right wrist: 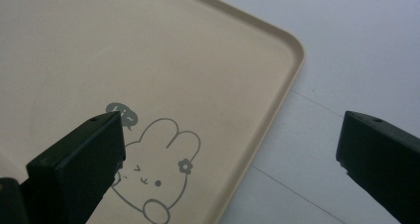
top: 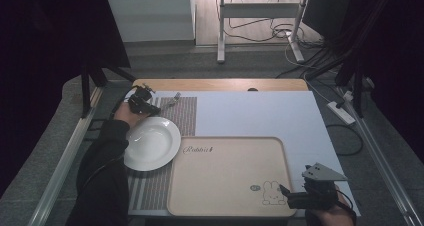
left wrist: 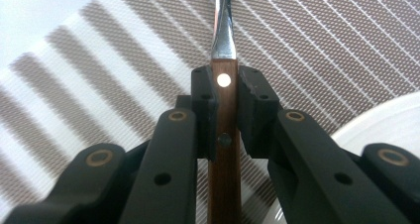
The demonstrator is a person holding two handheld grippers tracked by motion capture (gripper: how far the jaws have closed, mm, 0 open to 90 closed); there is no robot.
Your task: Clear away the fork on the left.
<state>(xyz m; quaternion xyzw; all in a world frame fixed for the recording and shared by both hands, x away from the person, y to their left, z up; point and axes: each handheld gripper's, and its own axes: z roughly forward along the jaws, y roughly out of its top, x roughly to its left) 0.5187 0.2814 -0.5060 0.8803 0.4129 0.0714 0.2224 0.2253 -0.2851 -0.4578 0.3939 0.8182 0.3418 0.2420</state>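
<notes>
A fork (left wrist: 221,35) with a brown wooden handle and a metal neck lies over the striped placemat (left wrist: 322,45). My left gripper (left wrist: 225,105) is shut on the handle, its pads pressing both sides just below the rivet. From above, the left gripper (top: 142,102) is at the mat's far left corner, and the fork's tines (top: 174,98) point right. A white plate (top: 151,143) sits on the placemat (top: 182,116) just nearer. My right gripper (right wrist: 233,154) stands open and holds nothing, over the right rim of the beige rabbit tray (right wrist: 148,60), near the tray's (top: 225,171) front right corner.
A pale table cover (top: 260,111) spreads beyond the tray to the right and back. The table's wooden far edge (top: 220,84) runs behind it. On the floor at the right lie a power strip (top: 342,111) and cables. The plate's rim (left wrist: 386,120) is close to the left gripper.
</notes>
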